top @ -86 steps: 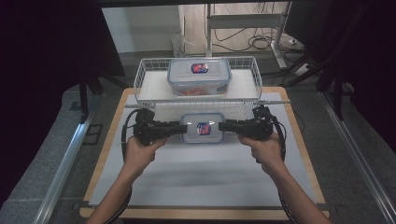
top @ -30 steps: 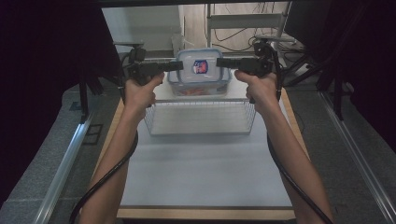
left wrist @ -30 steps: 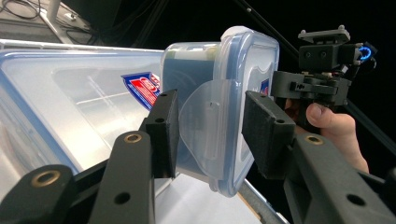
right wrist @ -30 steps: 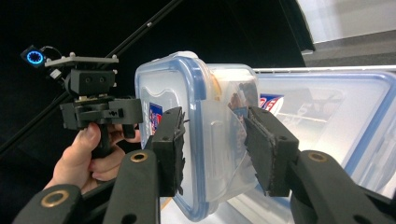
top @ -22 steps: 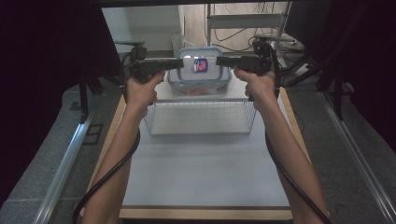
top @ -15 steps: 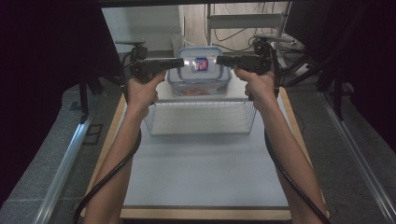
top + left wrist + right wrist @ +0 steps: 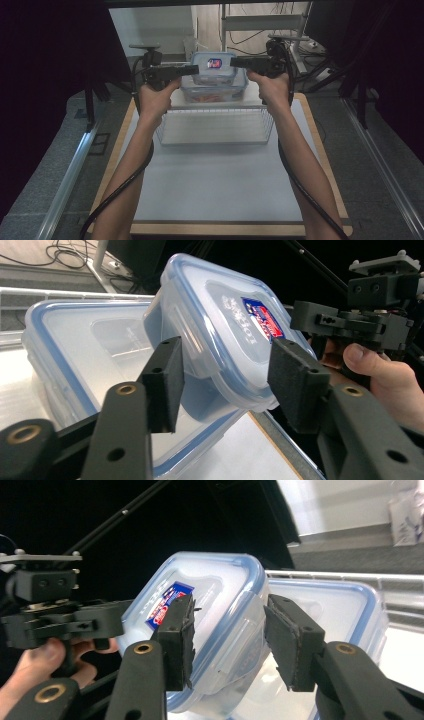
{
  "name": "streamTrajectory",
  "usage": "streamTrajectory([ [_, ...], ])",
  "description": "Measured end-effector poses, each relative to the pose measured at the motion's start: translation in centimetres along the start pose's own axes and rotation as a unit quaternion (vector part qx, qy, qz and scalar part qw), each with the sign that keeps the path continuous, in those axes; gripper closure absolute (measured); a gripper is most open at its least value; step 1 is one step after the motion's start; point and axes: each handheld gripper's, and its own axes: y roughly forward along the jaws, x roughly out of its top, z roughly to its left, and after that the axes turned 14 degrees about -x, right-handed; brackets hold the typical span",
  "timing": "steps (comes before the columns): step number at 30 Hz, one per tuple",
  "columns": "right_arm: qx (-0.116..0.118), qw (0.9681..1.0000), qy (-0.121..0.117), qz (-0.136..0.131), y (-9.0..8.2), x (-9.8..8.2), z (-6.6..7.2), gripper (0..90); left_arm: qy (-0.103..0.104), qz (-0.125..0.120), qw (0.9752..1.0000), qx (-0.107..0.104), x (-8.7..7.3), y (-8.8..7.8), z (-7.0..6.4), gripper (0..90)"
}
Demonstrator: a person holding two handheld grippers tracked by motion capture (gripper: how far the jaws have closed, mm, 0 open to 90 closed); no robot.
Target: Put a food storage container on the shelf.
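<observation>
A small clear container (image 7: 215, 67) with a blue-rimmed lid and a red-and-blue label sits tilted on the lid of a larger clear container (image 7: 212, 92) in the white wire basket (image 7: 215, 109). My left gripper (image 7: 192, 70) reaches it from the left and my right gripper (image 7: 234, 62) from the right. In the left gripper view the jaws (image 7: 225, 385) have just been opening and straddle the small container (image 7: 225, 330) loosely. In the right gripper view my right gripper (image 7: 227, 640) has its pads against the lid and side latch of the small container (image 7: 220, 595).
The basket stands at the far end of a white board with a wooden rim (image 7: 220, 180). Dark curtains and metal stands flank the table. Cables trail from both grippers along the forearms. Behind the basket are a shelf frame and loose wires.
Since the oldest frame both grippers carried the small container from the board up over the basket onto the larger container. Over the last second the hands have hardly moved.
</observation>
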Motion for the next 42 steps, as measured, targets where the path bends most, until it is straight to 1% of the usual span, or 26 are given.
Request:
streamTrajectory([
  [2, -0.011, 0.9999, -0.012, -0.004, 0.1, 0.0, 0.2, 51.9, 0.002, -0.001, 1.0, 0.002, -0.1, 0.0, -0.1, 47.0],
  [3, -0.018, 0.9996, -0.02, -0.008, 0.1, 0.0, 0.4, 51.1, 0.007, 0.001, 1.0, 0.006, -0.1, -0.1, -0.2, 46.0],
  [4, -0.026, 0.9991, -0.033, -0.01, 0.1, 0.0, 0.6, 50.3, 0.013, -0.001, 0.9998, 0.014, -0.1, -0.1, -0.3, 44.2],
  [6, -0.039, 0.9977, -0.053, -0.017, -0.2, 0.0, 1.0, 49.5, 0.034, -0.005, 0.9992, 0.019, -0.1, -0.3, -0.6, 42.3],
  [8, -0.048, 0.9959, -0.072, -0.026, -0.7, 0.0, 1.3, 49.4, 0.057, 0.0, 0.9978, 0.034, -0.2, -0.4, -1.2, 38.6],
  [9, -0.051, 0.9954, -0.076, -0.03, -1.0, 0.0, 1.4, 49.5, 0.067, 0.003, 0.9969, 0.041, -0.2, -0.5, -1.4, 37.9],
  [12, -0.048, 0.9947, -0.084, -0.036, -1.6, -0.1, 1.6, 51.4, 0.1, 0.013, 0.9932, 0.058, -0.5, -0.7, -2.0, 36.9],
  [14, -0.049, 0.9935, -0.097, -0.035, -2.0, -0.3, 1.8, 54.1, 0.117, 0.017, 0.9908, 0.067, -0.9, -0.9, -2.3, 37.3],
  [15, -0.049, 0.9926, -0.106, -0.036, -2.2, -0.4, 1.8, 55.6, 0.125, 0.021, 0.9894, 0.071, -1.0, -1.0, -2.5, 38.0],
  [17, -0.059, 0.9899, -0.124, -0.034, -2.4, -0.8, 2.0, 57.6, 0.138, 0.026, 0.9869, 0.079, -1.4, -1.2, -2.8, 40.2],
  [18, -0.056, 0.9895, -0.128, -0.035, -2.5, -0.9, 2.0, 59.1, 0.146, 0.03, 0.9855, 0.082, -1.6, -1.4, -2.9, 42.0],
  [19, -0.052, 0.9897, -0.129, -0.036, -2.7, -1.1, 2.0, 60.1, 0.155, 0.035, 0.9834, 0.087, -1.9, -1.6, -3.1, 43.1],
  [20, -0.054, 0.9892, -0.131, -0.036, -2.9, -1.3, 2.0, 62.0, 0.16, 0.037, 0.9823, 0.09, -2.1, -1.7, -3.2, 45.2],
  [21, -0.059, 0.9878, -0.139, -0.037, -3.1, -1.4, 1.9, 63.8, 0.163, 0.038, 0.9818, 0.089, -2.3, -1.9, -3.3, 46.9],
  [23, -0.057, 0.9871, -0.145, -0.037, -3.3, -1.7, 1.9, 64.2, 0.166, 0.039, 0.9814, 0.087, -2.5, -2.1, -3.5, 47.5],
  [25, -0.053, 0.9873, -0.145, -0.038, -3.4, -2.0, 1.8, 64.0, 0.169, 0.04, 0.9811, 0.085, -2.8, -2.2, -3.6, 47.4],
  [27, -0.049, 0.9872, -0.147, -0.038, -3.6, -2.3, 1.9, 63.1, 0.175, 0.044, 0.9798, 0.087, -3.1, -2.3, -3.8, 46.2],
  [28, -0.048, 0.9869, -0.149, -0.038, -3.7, -2.5, 1.9, 62.1, 0.18, 0.047, 0.9784, 0.09, -3.3, -2.3, -3.9, 45.1],
  [30, -0.045, 0.9861, -0.155, -0.041, -3.8, -2.9, 1.9, 59.0, 0.188, 0.052, 0.9762, 0.094, -3.7, -2.3, -4.0, 42.8],
  [35, -0.045, 0.9845, -0.163, -0.045, -4.2, -4.1, 1.8, 48.4, 0.202, 0.058, 0.9733, 0.094, -5.0, -2.3, -3.9, 35.2],
  [40, -0.047, 0.9839, -0.166, -0.045, -4.5, -5.1, 1.3, 39.5, 0.209, 0.068, 0.971, 0.095, -6.3, -2.3, -3.6, 28.1],
  [42, -0.048, 0.9835, -0.169, -0.043, -4.6, -5.6, 1.1, 36.8, 0.209, 0.069, 0.971, 0.093, -6.9, -2.4, -3.5, 25.9],
])
